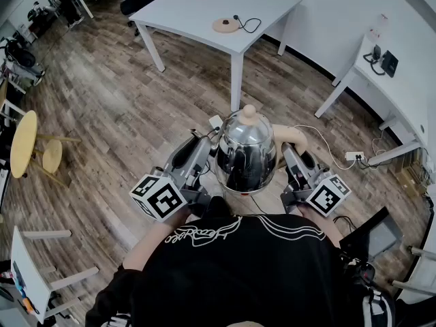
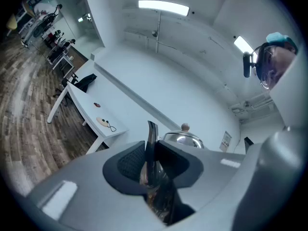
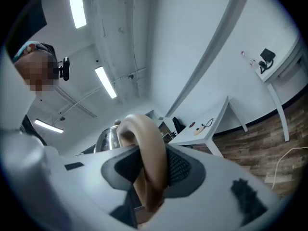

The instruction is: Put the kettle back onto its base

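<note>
Kettle up in the air, clamped from both sides!

The steel kettle [image 1: 245,152] hangs in front of the person's chest over the wooden floor [image 1: 116,107], lid knob up, nowhere near the white desk [image 1: 177,9]. The left tool [image 1: 208,145] is pinching the thin metal spout [image 2: 152,143], pads pressed on either side of it. The right tool [image 1: 289,152] is clamped on the tan curved handle [image 3: 147,153], which fills the gap between its pads. Both tools point level. And the round base [image 1: 225,24], cord trailing off it, sits on the desk close to the near corner, well apart from the kettle.
</note>
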`<state>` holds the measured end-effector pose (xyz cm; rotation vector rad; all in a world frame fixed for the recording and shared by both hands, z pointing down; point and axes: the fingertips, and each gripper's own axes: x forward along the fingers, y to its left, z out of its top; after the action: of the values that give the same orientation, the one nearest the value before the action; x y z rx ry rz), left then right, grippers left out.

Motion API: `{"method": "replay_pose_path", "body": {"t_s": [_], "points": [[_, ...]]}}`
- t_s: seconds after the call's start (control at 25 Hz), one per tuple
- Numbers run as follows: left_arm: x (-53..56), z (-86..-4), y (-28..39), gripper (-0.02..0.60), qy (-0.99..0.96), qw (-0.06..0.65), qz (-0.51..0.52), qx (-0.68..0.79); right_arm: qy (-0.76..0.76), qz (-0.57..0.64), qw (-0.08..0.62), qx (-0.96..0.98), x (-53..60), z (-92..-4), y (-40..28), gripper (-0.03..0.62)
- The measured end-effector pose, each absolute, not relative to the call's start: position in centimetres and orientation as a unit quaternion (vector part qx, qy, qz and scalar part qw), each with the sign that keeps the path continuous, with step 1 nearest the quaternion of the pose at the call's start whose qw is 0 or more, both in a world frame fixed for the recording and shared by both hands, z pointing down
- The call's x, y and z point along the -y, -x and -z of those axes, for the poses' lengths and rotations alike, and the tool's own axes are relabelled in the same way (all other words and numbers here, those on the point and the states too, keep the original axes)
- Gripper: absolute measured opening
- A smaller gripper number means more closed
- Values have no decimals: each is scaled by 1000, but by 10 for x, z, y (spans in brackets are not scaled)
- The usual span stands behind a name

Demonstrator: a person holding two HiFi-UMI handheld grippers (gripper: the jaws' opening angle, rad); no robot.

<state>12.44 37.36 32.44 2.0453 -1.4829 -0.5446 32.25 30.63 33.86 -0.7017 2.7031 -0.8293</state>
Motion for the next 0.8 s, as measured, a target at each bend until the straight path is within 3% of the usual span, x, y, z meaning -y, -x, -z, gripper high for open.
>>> {"method": "replay_pose_path", "body": {"t_s": [0.4,0.8], "points": [[-236,-290,20,91,-788,234,219,525,238,248,140,-929,-176,-307,-181,124],[-185,-281,73,91,-791,220,240,518,238,228,133,-935,-123,-291,-128,124]]}}
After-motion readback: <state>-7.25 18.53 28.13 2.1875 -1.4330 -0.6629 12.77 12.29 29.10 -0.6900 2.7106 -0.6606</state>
